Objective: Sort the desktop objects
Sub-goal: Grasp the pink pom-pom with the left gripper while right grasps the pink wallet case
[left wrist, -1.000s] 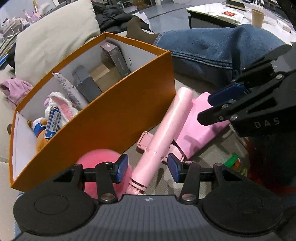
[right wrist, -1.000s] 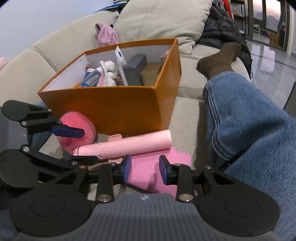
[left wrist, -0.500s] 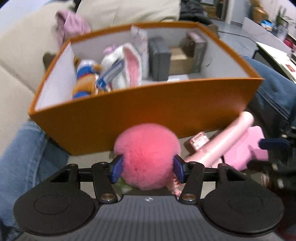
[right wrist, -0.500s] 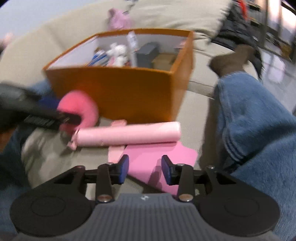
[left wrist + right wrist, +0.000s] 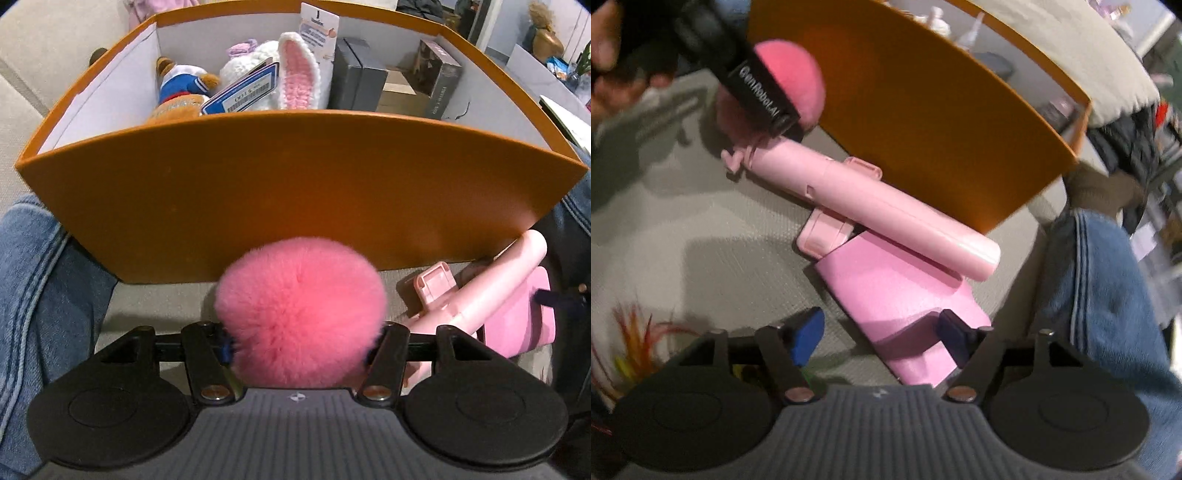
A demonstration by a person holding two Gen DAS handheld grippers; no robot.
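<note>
**Both tongs low over pink things at the orange box**

The pink pom-pom (image 5: pixel 301 314) lies on the sofa seat against the near wall of the orange box (image 5: pixel 295 192). The left tongs (image 5: pixel 300 347) straddle it, pointing steeply down, jaws apart at its fluffy flanks; whether the pads press is unclear. At 3 o'clock lies the pink stick (image 5: pixel 864 206), crossing a pink pouch (image 5: pixel 901 299). The right tongs (image 5: pixel 882 336), jaws just widened, stand spread astride the pouch's near end, angled steeply down.
</note>
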